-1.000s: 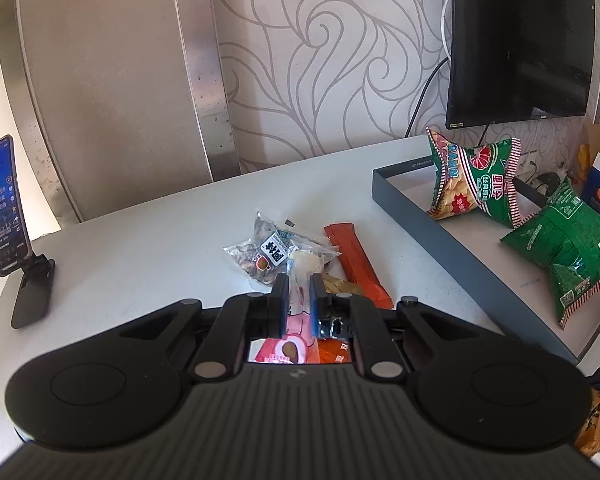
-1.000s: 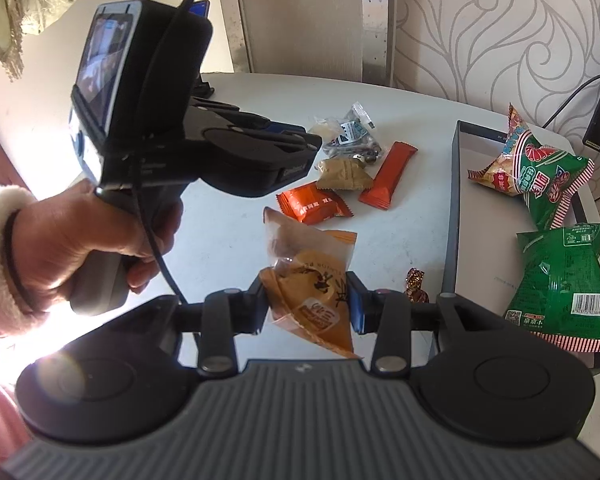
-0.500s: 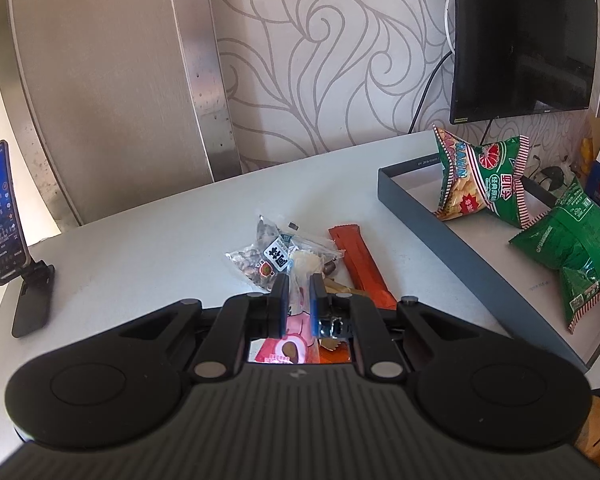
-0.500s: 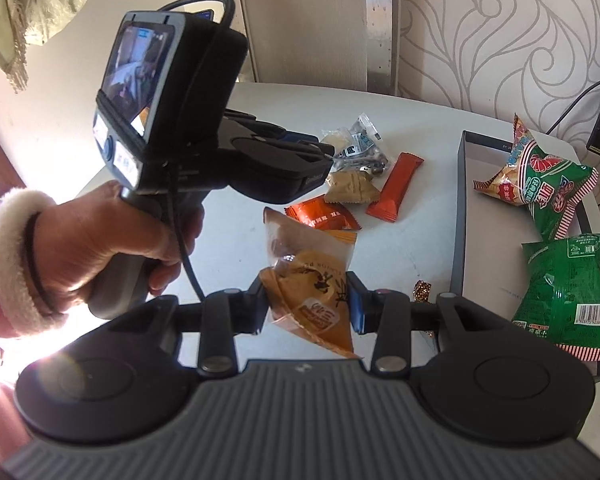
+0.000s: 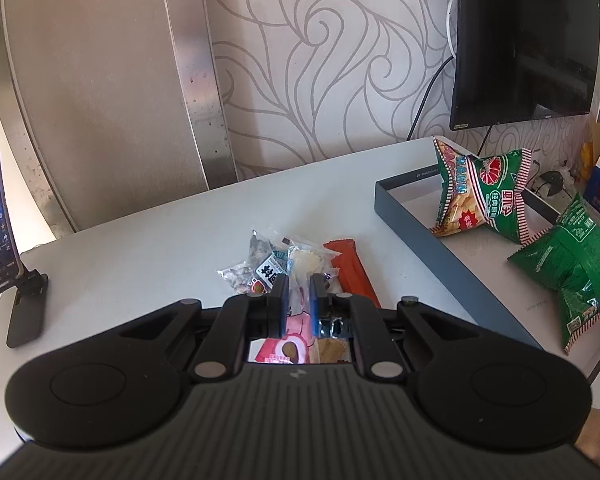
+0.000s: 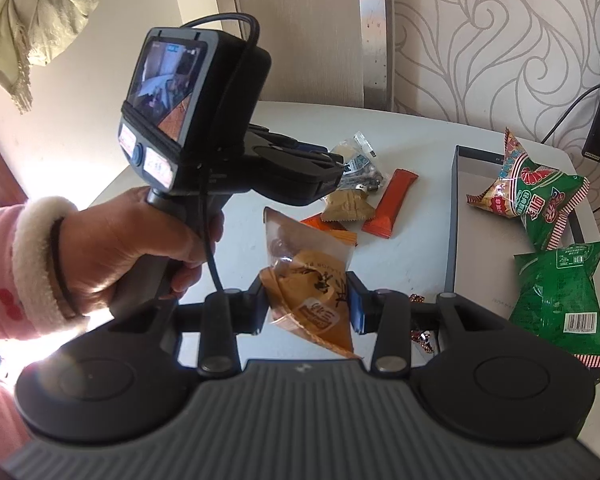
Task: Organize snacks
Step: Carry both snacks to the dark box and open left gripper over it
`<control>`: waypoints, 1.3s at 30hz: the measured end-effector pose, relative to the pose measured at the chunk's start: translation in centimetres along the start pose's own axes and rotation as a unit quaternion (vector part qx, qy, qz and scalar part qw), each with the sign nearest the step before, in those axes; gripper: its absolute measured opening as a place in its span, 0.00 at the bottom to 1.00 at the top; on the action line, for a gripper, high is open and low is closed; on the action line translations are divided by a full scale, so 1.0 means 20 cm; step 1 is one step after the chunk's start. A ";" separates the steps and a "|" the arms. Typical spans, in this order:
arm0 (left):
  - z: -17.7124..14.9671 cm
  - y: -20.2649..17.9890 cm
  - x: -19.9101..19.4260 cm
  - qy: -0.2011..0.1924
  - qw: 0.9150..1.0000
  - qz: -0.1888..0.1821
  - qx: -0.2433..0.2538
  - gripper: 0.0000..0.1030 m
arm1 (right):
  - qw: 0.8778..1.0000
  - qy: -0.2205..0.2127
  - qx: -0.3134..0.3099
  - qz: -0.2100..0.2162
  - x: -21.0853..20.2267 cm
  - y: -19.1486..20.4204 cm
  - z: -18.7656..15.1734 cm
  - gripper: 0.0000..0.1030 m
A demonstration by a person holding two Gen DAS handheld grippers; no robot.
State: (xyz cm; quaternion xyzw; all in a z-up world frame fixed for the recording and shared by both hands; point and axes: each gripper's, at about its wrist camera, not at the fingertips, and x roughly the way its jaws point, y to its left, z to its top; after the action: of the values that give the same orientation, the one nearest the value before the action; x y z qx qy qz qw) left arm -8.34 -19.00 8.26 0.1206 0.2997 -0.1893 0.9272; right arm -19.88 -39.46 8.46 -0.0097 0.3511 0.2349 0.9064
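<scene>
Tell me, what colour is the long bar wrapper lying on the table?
Orange-red bar wrapper; the right wrist view shows it best.

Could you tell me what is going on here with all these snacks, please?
A person is sorting snacks on a white table with a gripper in each hand. The right gripper is shut on an orange pastry packet, held above the table. The left gripper pinches a thin pink and white snack packet. Two green chip bags already sit in the grey tray. A red bar and several small packets lie loose on the table.
</scene>
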 end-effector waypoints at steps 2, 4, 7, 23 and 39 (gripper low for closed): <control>0.01 0.00 0.00 -0.001 1.000 -0.001 0.001 0.13 | 1.000 -0.003 0.001 0.000 -0.01 0.00 0.00 0.41; 0.03 -0.01 0.00 -0.002 1.000 -0.002 0.002 0.13 | 1.000 -0.005 0.003 -0.001 -0.03 -0.01 0.00 0.41; 0.05 -0.02 0.00 -0.004 1.000 -0.004 0.004 0.13 | 1.000 -0.008 0.006 -0.001 -0.04 -0.02 0.00 0.41; 0.09 -0.06 0.01 -0.003 1.000 -0.008 0.004 0.13 | 1.000 -0.017 0.023 0.007 -0.08 -0.05 -0.03 0.41; 0.21 -0.14 0.02 -0.019 1.000 -0.014 0.016 0.13 | 0.999 -0.033 0.033 0.004 -0.14 -0.12 -0.01 0.41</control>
State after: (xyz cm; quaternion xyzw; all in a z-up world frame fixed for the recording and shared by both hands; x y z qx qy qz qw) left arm -7.03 -23.18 11.06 0.1274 0.2803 -0.2090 0.9282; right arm -20.79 -42.75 9.68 0.0297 0.3285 0.2268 0.9164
